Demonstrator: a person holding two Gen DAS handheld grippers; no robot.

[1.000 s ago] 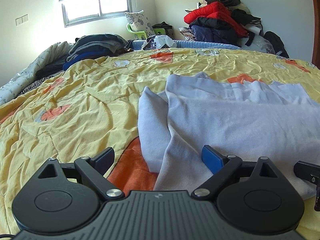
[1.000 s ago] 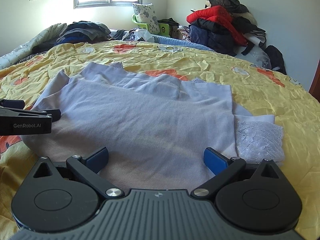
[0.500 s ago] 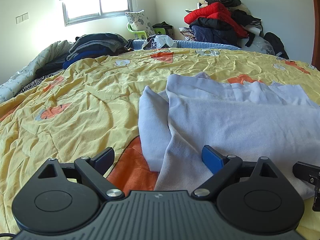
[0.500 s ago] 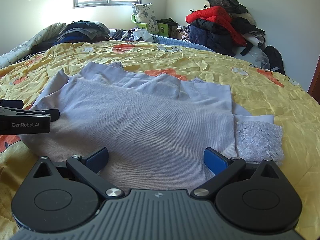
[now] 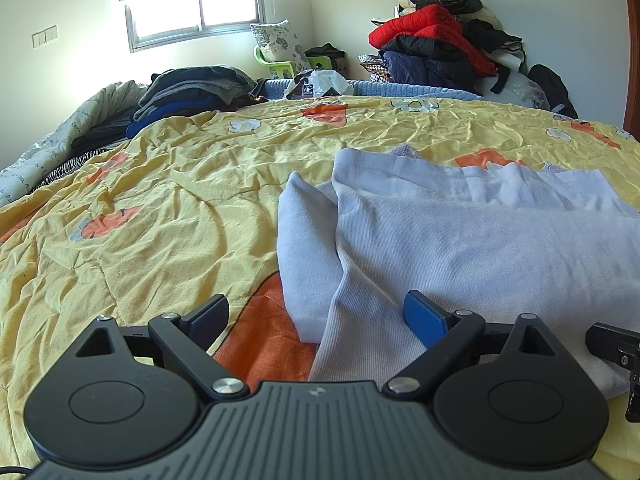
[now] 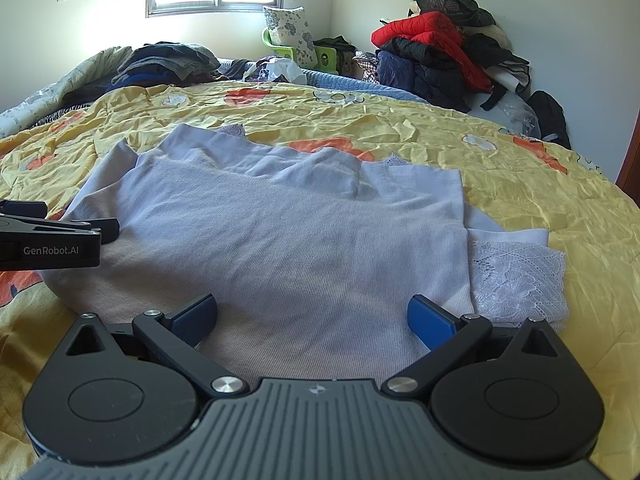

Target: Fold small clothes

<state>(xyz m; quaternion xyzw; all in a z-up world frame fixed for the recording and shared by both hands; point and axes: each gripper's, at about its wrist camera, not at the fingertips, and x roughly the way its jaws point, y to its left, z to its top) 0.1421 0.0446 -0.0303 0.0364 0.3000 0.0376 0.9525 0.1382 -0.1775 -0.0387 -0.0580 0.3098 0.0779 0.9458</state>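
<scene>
Two grippers are shown at the lower edge of a yellow floral quilt point(image 5: 168, 216), which fills both views and serves as the folding surface. At centre frame in the right wrist view, a pale lilac knit garment point(image 6: 304, 240) is laid flat, partly folded, with a lace trim point(image 6: 516, 276) exposed at its right side. In the upper right, a heap of jackets point(image 6: 436, 48) is stacked against the wall; in the upper left, a pile of dark clothes point(image 5: 196, 88) is seen. The left gripper point(image 5: 316, 314) is held with jaws spread across the garment's left edge, and the right gripper point(image 6: 312, 314) with jaws spread over its near hem, probably in readiness for the next fold.
</scene>
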